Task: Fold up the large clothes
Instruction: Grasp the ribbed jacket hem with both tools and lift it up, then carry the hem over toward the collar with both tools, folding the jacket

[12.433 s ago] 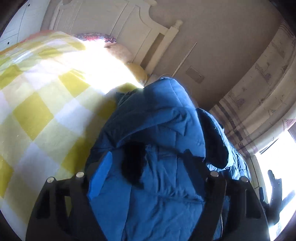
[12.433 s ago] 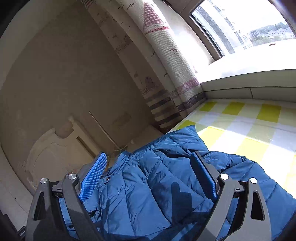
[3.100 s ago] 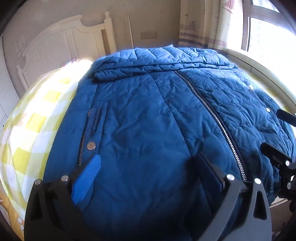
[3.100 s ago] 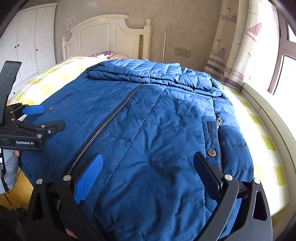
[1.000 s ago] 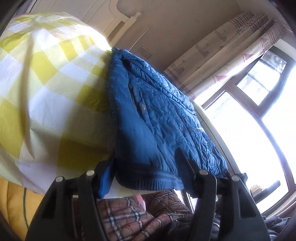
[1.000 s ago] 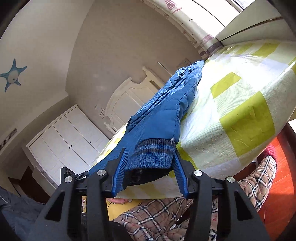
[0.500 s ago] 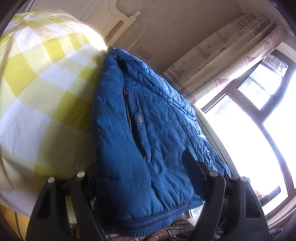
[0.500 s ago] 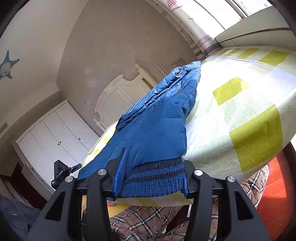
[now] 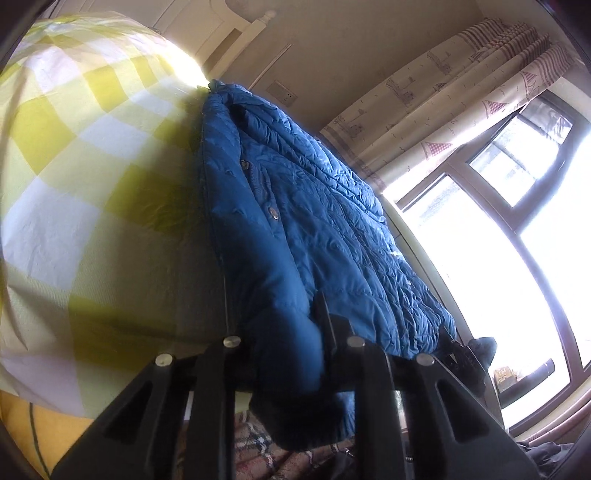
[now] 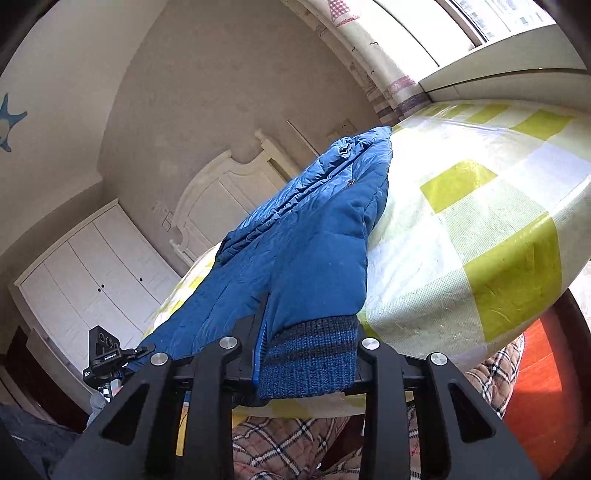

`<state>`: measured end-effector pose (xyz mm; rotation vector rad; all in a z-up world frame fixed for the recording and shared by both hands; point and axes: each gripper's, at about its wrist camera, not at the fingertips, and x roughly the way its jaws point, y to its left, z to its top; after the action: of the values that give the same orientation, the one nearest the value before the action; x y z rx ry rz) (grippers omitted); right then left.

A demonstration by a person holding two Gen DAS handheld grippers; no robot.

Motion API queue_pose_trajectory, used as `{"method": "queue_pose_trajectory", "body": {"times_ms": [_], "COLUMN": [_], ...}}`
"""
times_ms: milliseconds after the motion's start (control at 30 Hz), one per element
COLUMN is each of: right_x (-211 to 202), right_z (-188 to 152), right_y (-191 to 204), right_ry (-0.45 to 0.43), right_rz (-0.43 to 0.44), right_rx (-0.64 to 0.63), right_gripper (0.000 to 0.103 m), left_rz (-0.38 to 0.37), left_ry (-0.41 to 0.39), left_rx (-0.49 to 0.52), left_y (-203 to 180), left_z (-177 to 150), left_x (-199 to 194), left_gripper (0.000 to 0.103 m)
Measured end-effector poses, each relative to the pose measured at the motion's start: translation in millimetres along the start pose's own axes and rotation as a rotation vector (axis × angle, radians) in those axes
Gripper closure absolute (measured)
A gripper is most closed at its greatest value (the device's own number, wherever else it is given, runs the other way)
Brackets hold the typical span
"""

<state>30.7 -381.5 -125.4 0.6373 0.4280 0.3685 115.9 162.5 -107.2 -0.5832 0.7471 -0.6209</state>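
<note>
Both grippers pinch the hem corners of the puffy blue quilted jacket (image 9: 317,236) to lift and fold it.
My left gripper (image 9: 273,332) is clamped on padded hem; my right gripper (image 10: 306,354) is closing, seemingly gripping, the knitted cuff band (image 10: 310,358).

A padded jacket (image 9: 295,229) lies along the near edge of a bed, on its checked cover (image 9: 74,177), with the hem hanging over the bed's edge. In the left wrist view the headboard (image 9: 236,33) stands behind the jacket, and a curtain (image 9: 443,107) and window (image 9: 517,221) are to its right. In the right wrist view a wardrobe (image 10: 85,280) stands left of the headboard.
</note>
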Motion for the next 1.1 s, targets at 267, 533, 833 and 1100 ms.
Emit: {"method": "queue_pose_trajectory", "body": {"times_ms": [267,533,833,1100], "right_x": [-82,-159,-13,178], "right_z": [11,18,155,169], "right_y": [57,142,150,7], "right_ry": [-0.081,-0.205,-0.146,0.163], "right_rz": [0.146,0.288,0.151,-0.210], "right_rx": [-0.122,-0.291,-0.208,0.159], "right_gripper": [0.085,0.085,0.085,0.079], "left_rz": [-0.157,-0.337,-0.289,0.105], "left_ry": [-0.059,-0.227,-0.196,-0.019], "left_rx": [0.030,0.069,-0.182,-0.412], "left_y": [-47,-93,-70,35], "left_z": [-13,-18,146,192], "left_x": [-93,-190,-62,102], "left_gripper": [0.087,0.084,0.081,0.065]}}
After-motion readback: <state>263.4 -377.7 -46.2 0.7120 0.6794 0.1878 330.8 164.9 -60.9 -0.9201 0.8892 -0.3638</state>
